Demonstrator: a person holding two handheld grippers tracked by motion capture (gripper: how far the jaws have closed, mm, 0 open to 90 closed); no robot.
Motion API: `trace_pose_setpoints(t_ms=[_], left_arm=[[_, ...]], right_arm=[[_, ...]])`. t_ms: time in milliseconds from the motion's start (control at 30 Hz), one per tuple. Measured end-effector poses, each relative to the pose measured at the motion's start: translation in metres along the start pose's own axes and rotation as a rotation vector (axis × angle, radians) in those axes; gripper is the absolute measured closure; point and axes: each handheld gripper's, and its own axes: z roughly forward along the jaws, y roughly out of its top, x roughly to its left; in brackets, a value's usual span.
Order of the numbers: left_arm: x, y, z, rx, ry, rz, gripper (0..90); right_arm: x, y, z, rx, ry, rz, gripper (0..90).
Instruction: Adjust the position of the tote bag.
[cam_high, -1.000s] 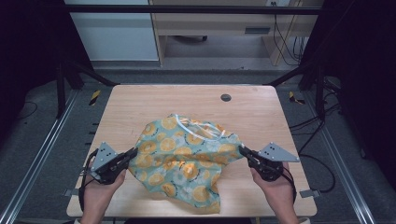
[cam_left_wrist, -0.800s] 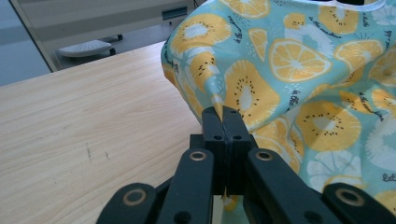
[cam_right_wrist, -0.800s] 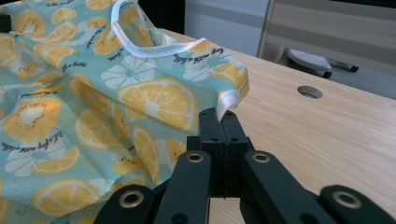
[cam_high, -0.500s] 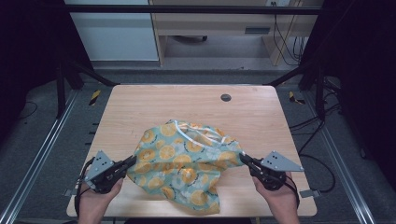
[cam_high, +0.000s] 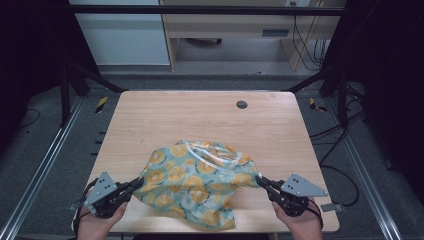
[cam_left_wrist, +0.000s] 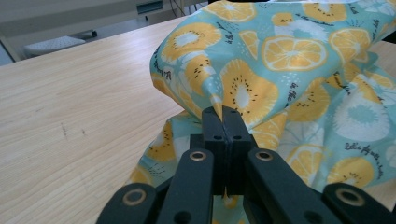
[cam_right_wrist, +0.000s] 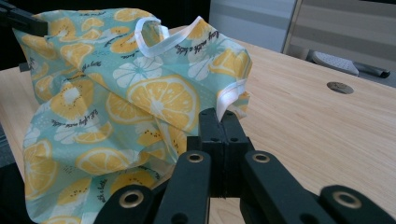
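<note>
the left gripper (cam_high: 134, 184) is squeezing tight on a pinch of the fruit cloth (cam_high: 197, 182), and its two black jaws are closed all the way on it. the right gripper (cam_high: 260, 181) is doing the same on the other side, biting a corner with a white edge (cam_right_wrist: 232, 97). the cloth is sitting near the front edge of the bench (cam_high: 150, 120), in the middle between the two hands, and one bit of it is hanging over that front edge. it is puffing up in a lumpy heap, with a white strap (cam_high: 200, 151) looping on top.

the step looks like spreading the cloth out flat. to do it well, both hands should be pulling apart, toward the left and right edges of the bench, slowly and at the same height, so the cloth is going smooth and not twisting. the pinches are small, so a hard tug could be slipping the cloth out. keeping it low over the wood should help it lie down neatly.

counting: one cloth, two grippers, two hands, one bench, and one small dark round hole (cam_high: 242, 104) near the far edge
</note>
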Motion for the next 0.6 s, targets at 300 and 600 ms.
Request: trace_pose_setpoints(t_ms=[300,600], left_arm=[[-0.005,-0.007,0.002,0.063,-0.050,0.022,90.0],[-0.013,-0.016,0.022,0.223,-0.074,0.125,90.0]], right_arm=[[0.001,-0.011,-0.006,0.031,0.053,-0.004,90.0],[0.000,-0.022,0.002,0.131,0.098,-0.040,90.0]])
